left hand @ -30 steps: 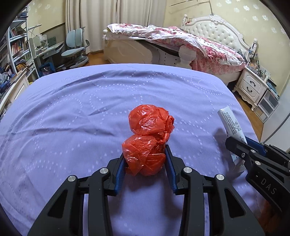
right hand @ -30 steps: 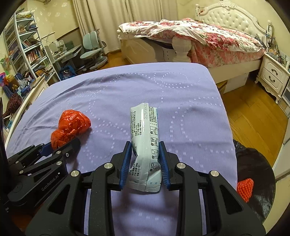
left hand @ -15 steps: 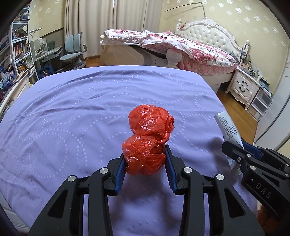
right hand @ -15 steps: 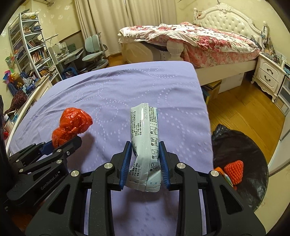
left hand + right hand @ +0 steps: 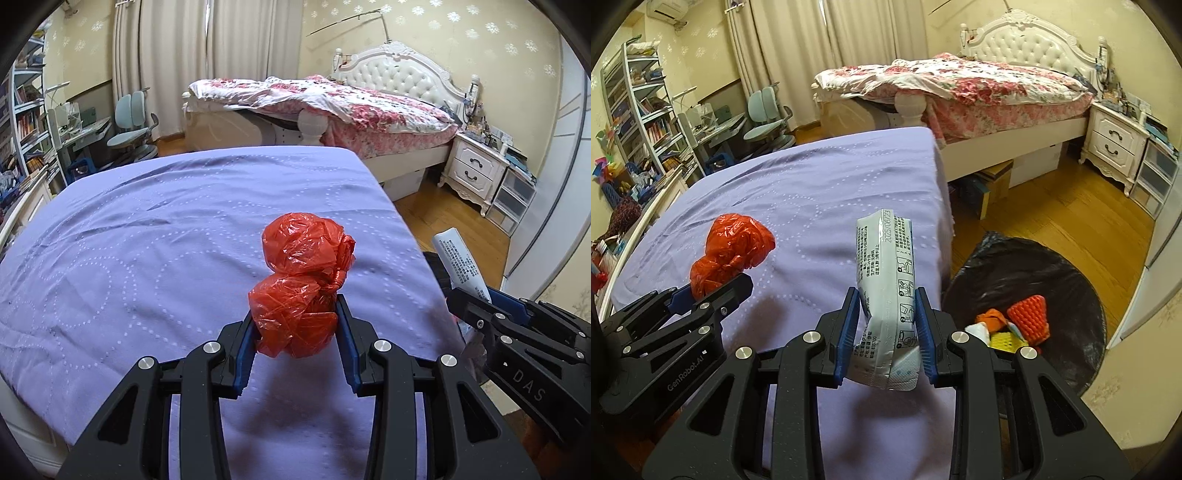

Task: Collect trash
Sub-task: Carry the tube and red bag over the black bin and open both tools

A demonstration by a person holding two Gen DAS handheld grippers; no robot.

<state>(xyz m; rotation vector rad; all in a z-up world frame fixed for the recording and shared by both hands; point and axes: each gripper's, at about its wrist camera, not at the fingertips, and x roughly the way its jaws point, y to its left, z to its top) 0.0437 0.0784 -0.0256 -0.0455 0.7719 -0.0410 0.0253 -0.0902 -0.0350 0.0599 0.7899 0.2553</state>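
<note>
Left gripper (image 5: 298, 328) is closed partway on a crumpled red plastic bag (image 5: 301, 288); both blue pads press the bag's lower lump, and the upper lump sticks out past the fingertips. Bag is lifted clear of the purple bedspread (image 5: 155, 251), w/ a soft shadow under it.

Right gripper (image 5: 886, 325) is clamped narrow on a white printed packet (image 5: 886, 280), pads squeezing its lower half so it creases; the packet stands roughly upright, top edge w/ a printed date code. From the left wrist view the same packet shows at right, poking up from the other tool's black fingers.

Both tools sit side by side near the bedspread's right edge, left one to the left, apart and not touching.

Just beyond that edge, on the wood floor (image 5: 1082, 218), is a bin lined w/ a black bag (image 5: 1027, 273), open at top. Inside lie an orange-red textured piece (image 5: 1030, 314), something yellow, and white scraps; exact items are hard to tell at this angle. Bin is right of and below the packet, partly hidden behind the right tool's arm.

Farther back: a white bed w/ floral quilt (image 5: 960, 85), a white nightstand (image 5: 1115, 144), curtains, a pale blue desk chair (image 5: 131, 125) and bookshelves at left.
</note>
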